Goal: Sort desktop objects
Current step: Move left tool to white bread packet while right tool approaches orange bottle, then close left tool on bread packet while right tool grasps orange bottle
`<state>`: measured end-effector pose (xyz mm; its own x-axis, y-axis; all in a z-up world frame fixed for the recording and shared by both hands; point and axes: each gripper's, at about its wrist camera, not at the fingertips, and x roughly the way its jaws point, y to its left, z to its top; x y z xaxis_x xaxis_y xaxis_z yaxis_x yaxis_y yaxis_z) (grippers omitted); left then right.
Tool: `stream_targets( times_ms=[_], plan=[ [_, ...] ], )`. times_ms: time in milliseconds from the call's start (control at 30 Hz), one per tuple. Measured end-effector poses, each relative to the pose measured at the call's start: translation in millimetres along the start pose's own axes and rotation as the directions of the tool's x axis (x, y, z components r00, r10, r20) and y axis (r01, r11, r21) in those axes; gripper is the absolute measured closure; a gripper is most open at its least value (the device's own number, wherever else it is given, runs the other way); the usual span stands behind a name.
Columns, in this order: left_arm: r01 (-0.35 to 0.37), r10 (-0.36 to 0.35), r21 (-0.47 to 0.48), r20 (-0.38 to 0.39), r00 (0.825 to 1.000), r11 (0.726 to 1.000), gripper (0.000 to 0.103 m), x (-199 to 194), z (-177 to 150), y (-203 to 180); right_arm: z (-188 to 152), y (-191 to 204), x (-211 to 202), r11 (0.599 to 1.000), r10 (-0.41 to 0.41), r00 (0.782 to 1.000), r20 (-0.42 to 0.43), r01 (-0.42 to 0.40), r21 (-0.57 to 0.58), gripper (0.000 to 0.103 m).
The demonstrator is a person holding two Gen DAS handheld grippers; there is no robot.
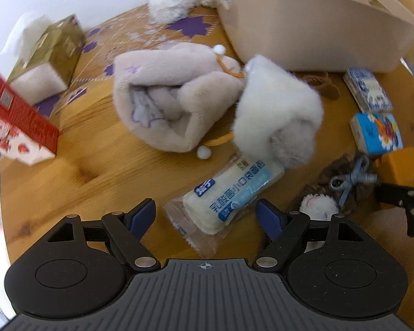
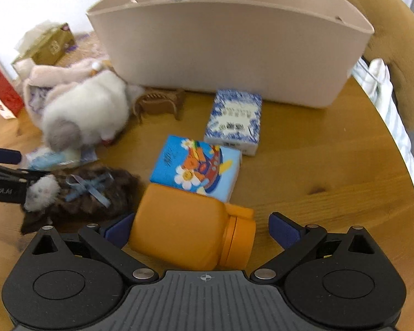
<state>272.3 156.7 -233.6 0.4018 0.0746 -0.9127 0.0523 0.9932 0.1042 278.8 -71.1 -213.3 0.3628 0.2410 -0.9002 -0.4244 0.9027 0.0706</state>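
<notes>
A: Which tongs are nearer to something they can take?

B: The right tongs [image 2: 200, 227]. Their fingers stand wide apart, and the orange bottle [image 2: 191, 230] lies on its side on the table [image 2: 317, 171] right between them, its long axis running across the gap with the cap toward the right finger. The left finger looks to be touching the bottle's base, though I can't be sure; the cap end is clear of the other.

A: And the left tongs?

B: The left tongs [image 1: 207, 216] are also spread apart, holding nothing. The wrapped bread packet [image 1: 229, 195] lies just ahead, slanting away to the right, its near end between the fingers.

A: Where does everything go?

B: Likely the beige bin [image 2: 229, 52], straight ahead beyond the two tissue packs.

A: Anything unclear?

B: The bin's inside is hidden from both views. The white plush [image 1: 278, 110] covers the packet's far end, and motion blur smears the edges.
</notes>
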Motion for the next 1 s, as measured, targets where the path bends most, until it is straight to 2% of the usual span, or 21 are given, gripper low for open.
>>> stream_targets(
  times_ms=[333,467,533,600,667,700,1000],
  plan=[
    [-0.035,0.024,0.129,0.080,0.996,0.991,0.022,3,10,-19,-7,0,-1,1.000,-0.020,0.999,0.028,0.020,-0.020,0.000],
    [-0.004,-0.013,0.170,0.102,0.995,0.985,0.023,5,13,-26,-9,-2,-4,0.999,-0.015,0.999,0.047,0.016,-0.030,0.002],
    [0.049,-0.065,0.165,0.094,0.993,0.985,0.033,5,15,-26,-11,-1,-5,0.999,-0.015,0.998,0.056,0.018,-0.045,0.007],
    [0.092,-0.105,0.148,0.082,0.991,0.985,0.053,5,18,-24,-11,-1,-7,0.998,-0.016,0.998,0.067,0.020,-0.057,0.013],
    [0.124,-0.133,0.126,0.064,0.989,0.984,0.061,6,21,-23,-11,-2,-8,0.997,-0.005,0.997,0.076,0.011,-0.070,0.021],
    [0.132,-0.140,0.124,0.059,0.988,0.983,0.065,6,22,-24,-12,-2,-9,0.997,0.001,0.997,0.074,0.005,-0.076,0.021],
    [0.161,-0.166,0.129,0.031,0.986,0.979,0.075,-2,11,-28,-17,-7,-11,0.994,0.024,0.996,0.080,-0.016,-0.106,0.021]
  ],
)
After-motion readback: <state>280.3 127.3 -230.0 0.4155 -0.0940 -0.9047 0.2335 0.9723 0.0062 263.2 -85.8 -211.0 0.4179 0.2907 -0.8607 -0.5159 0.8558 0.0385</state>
